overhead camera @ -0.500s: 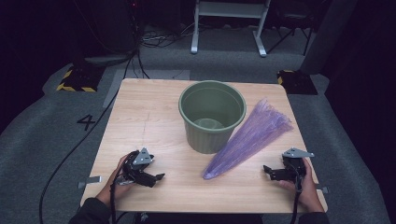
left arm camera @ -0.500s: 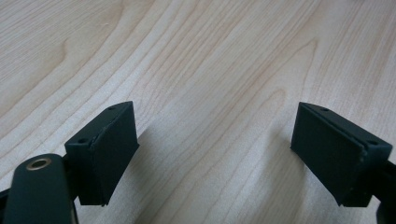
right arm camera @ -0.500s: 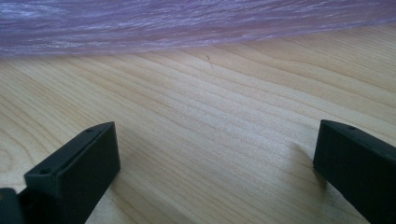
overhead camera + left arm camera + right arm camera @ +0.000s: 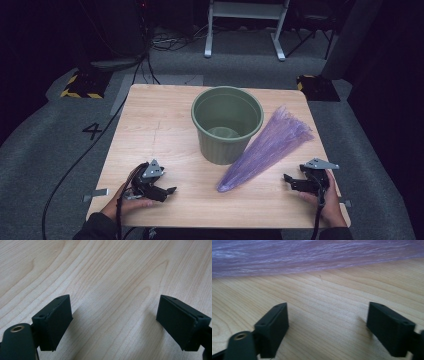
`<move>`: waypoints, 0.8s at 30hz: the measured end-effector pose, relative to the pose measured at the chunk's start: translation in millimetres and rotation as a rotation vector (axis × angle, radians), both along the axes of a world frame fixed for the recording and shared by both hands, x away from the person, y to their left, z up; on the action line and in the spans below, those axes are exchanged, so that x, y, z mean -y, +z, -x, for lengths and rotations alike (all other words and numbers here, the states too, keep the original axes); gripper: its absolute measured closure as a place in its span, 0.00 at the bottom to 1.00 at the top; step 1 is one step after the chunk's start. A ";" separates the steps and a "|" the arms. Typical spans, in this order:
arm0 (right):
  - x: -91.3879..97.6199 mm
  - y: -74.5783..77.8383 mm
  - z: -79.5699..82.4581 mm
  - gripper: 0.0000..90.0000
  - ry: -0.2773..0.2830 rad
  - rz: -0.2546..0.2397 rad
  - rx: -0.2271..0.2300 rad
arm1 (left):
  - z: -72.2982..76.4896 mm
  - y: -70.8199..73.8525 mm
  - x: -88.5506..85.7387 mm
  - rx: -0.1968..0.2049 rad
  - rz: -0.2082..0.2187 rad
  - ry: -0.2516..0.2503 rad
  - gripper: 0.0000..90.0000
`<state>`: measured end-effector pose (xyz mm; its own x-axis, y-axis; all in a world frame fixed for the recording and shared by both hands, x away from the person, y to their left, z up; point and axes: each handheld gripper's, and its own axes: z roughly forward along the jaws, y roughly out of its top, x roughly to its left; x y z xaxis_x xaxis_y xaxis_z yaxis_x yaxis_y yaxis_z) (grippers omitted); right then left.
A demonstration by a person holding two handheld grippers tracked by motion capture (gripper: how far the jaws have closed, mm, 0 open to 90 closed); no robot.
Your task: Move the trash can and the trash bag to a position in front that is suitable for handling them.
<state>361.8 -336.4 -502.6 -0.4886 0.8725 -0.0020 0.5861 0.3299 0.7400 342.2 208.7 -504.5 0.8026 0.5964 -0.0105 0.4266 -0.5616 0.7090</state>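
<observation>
The purple plastic bag (image 4: pixel 267 147) lies on the surface (image 4: pixel 160 130), leaning against the green bucket (image 4: pixel 227 125), its long axis slanting toward its near tip, nearer the spread right hand-held gripper (image 4: pixel 289 181) than the equally spread left hand-held gripper (image 4: pixel 167 191).

Only thing readable is a dark number "4" (image 4: pixel 92 131) marked on the grey floor (image 4: pixel 45 150) just off the table's (image 4: pixel 150 125) left edge, with nothing legible anywhere else.
</observation>
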 end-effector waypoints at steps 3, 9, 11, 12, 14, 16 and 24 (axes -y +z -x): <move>-2.5 4.7 1.6 0.19 0.009 -0.016 0.023 | -0.1 0.0 -0.1 0.000 0.000 -0.002 0.14; -21.2 25.4 4.5 0.17 0.059 -0.019 0.102 | -0.5 -0.2 -0.7 0.001 0.003 -0.008 0.14; -27.6 31.4 2.4 0.17 0.087 -0.033 0.119 | -0.5 -0.2 -0.8 0.001 0.002 -0.009 0.14; -30.8 34.5 0.7 0.17 0.104 -0.041 0.127 | -0.5 -0.2 -0.9 0.001 0.002 -0.009 0.14; -38.6 40.4 -4.0 0.18 0.130 -0.051 0.136 | -0.5 -0.2 -0.9 0.001 0.002 -0.009 0.14; -48.2 45.3 -8.4 0.18 0.163 -0.055 0.144 | -0.5 -0.2 -0.9 0.001 0.002 -0.009 0.14; -80.0 55.5 -26.4 0.19 0.259 -0.069 0.150 | -0.6 -0.2 -1.0 0.001 0.002 -0.011 0.14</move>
